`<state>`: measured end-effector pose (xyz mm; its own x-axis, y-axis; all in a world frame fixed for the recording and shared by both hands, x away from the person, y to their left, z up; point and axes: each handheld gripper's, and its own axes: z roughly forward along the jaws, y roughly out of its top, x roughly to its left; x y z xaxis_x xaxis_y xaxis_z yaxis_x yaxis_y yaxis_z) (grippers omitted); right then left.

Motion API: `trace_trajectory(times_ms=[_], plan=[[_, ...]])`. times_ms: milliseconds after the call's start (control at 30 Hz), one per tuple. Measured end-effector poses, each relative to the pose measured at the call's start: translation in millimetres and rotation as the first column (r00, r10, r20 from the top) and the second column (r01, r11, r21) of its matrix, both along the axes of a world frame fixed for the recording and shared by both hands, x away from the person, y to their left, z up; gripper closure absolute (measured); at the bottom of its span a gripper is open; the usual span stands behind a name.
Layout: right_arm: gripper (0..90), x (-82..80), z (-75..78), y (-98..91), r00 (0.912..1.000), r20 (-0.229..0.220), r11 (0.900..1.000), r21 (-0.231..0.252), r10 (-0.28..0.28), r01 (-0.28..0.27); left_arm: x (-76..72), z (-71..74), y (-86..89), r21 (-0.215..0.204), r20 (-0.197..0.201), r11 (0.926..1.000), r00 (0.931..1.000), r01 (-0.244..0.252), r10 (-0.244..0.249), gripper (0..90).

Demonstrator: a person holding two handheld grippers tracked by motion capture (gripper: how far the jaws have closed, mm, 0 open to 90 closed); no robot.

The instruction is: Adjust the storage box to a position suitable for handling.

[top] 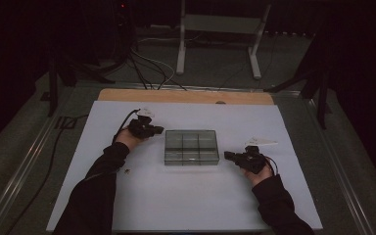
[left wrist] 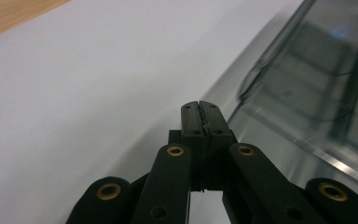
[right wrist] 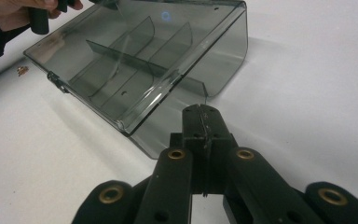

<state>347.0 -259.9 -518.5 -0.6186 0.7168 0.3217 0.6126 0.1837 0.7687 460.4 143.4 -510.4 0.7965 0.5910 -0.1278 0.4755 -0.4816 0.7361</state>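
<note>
A clear box (top: pixel 191 147) with dividers inside sits in the middle of the white tabletop (top: pixel 191 200). The left hand-held gripper (top: pixel 157 130) is just beside the box's far left corner. Its jaws are pressed together with nothing between them, as the left gripper view shows (left wrist: pixel 199 112). The right hand-held gripper (top: pixel 228 155) is near the box's right side, a little apart from it. Its jaws are pressed together too and hold nothing (right wrist: pixel 200 116).

The work looks to be at its start: both tools are coming up to the box, one on each side. Next, each tool would need to open its jaws before it can grip a wall or the lid.

The room is dark, so it is hard to tell if the box holds anything. It is also unclear if the lid is latched. A tiny speck (top: pixel 127 171) lies on the tabletop left of the box, too small to name.
</note>
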Motion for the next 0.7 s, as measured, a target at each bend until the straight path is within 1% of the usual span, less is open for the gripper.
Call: trace_trajectory(times_ms=[67,100,167,267,400,467,567,600,667,700], plan=[[90.0,0.5,-1.5,0.4,1.0,-0.009,1.0,0.001,-0.002,0.002,-0.4,0.1,-3.3,-0.004,0.01,0.9996,0.9996,0.027,-0.027,90.0],[90.0,0.6,-2.2,1.7,0.9999,-0.017,1.0,0.005,0.002,-0.002,-0.6,0.5,-4.6,-0.005,0.006,0.9995,0.9995,0.032,-0.032,90.0],[90.0,0.2,-2.4,2.5,0.9998,-0.02,1.0,0.007,0.001,-0.001,-0.1,0.7,-4.7,-0.012,0.003,0.9995,0.9995,0.031,-0.031,90.0],[90.0,0.2,-3.4,5.3,0.9996,-0.028,0.9999,0.01,0.007,-0.007,0.7,-0.6,-5.1,-0.002,0.01,0.9991,0.9991,0.042,-0.042,90.0],[90.0,1.0,-4.8,7.7,0.999,-0.045,0.9995,0.032,0.008,-0.007,2.2,-0.6,-7.6,-0.007,0.017,0.9992,0.999,0.04,-0.04,90.0],[90.0,1.3,-5.2,8.6,0.9983,-0.059,0.9992,0.04,0.008,-0.006,3.1,-0.2,-8.5,0.0,0.023,0.9989,0.9987,0.046,-0.046,90.0],[90.0,2.3,-5.7,8.7,0.9958,-0.092,0.9978,0.066,0.004,0.002,2.9,-0.2,-8.2,-0.005,0.019,0.9989,0.9988,0.046,-0.045,90.0],[90.0,2.9,-5.9,8.8,0.9948,-0.102,0.9976,0.069,0.002,0.005,2.9,-0.1,-8.3,-0.002,0.024,0.9989,0.9986,0.048,-0.048,90.0],[90.0,4.2,-5.8,9.7,0.992,-0.126,0.9956,0.093,0.0,0.012,2.9,0.2,-8.7,0.003,0.027,0.9988,0.9984,0.05,-0.05,90.0],[90.0,4.2,-5.5,10.4,0.9921,-0.125,0.9952,0.097,0.0,0.012,3.0,0.3,-8.7,0.002,0.026,0.9987,0.9984,0.05,-0.05,90.0]])
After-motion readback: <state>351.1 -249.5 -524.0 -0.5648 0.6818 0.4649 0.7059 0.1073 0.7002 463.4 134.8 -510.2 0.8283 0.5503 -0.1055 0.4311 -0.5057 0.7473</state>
